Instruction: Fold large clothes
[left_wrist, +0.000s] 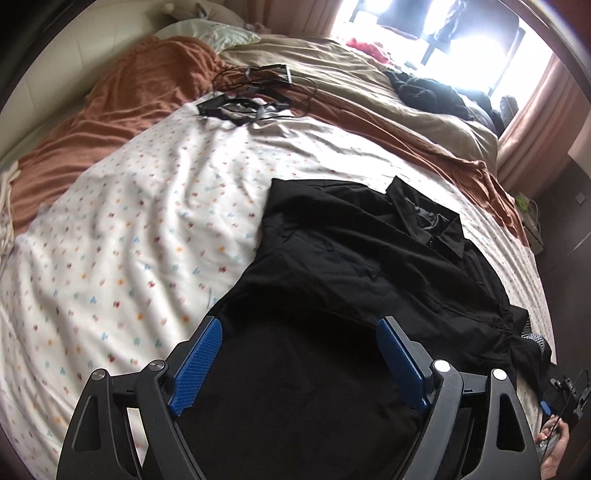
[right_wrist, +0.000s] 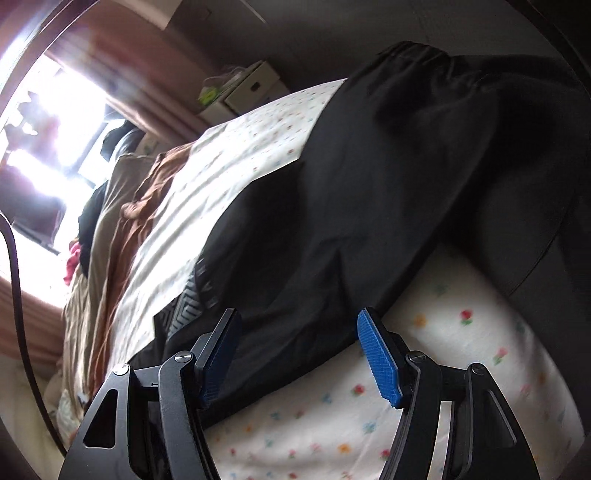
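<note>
A black collared shirt (left_wrist: 369, 266) lies spread on a white flower-print sheet (left_wrist: 129, 229), collar toward the far right. My left gripper (left_wrist: 299, 325) is open just above the shirt's near part, blue pads wide apart, holding nothing. In the right wrist view the same shirt (right_wrist: 388, 177) fills the middle, one edge lying on the sheet (right_wrist: 332, 424). My right gripper (right_wrist: 297, 317) is open, its fingers either side of the shirt's near edge, cloth between them but not pinched. The right gripper also shows at the lower right of the left wrist view (left_wrist: 565, 391).
Black straps and cables (left_wrist: 251, 96) lie on the far part of the bed. A brown blanket (left_wrist: 110, 103), beige duvet (left_wrist: 351, 81) and dark clothes (left_wrist: 436, 92) lie beyond. A bright window (left_wrist: 443, 26) is behind. White boxes (right_wrist: 243, 92) stand past the bed.
</note>
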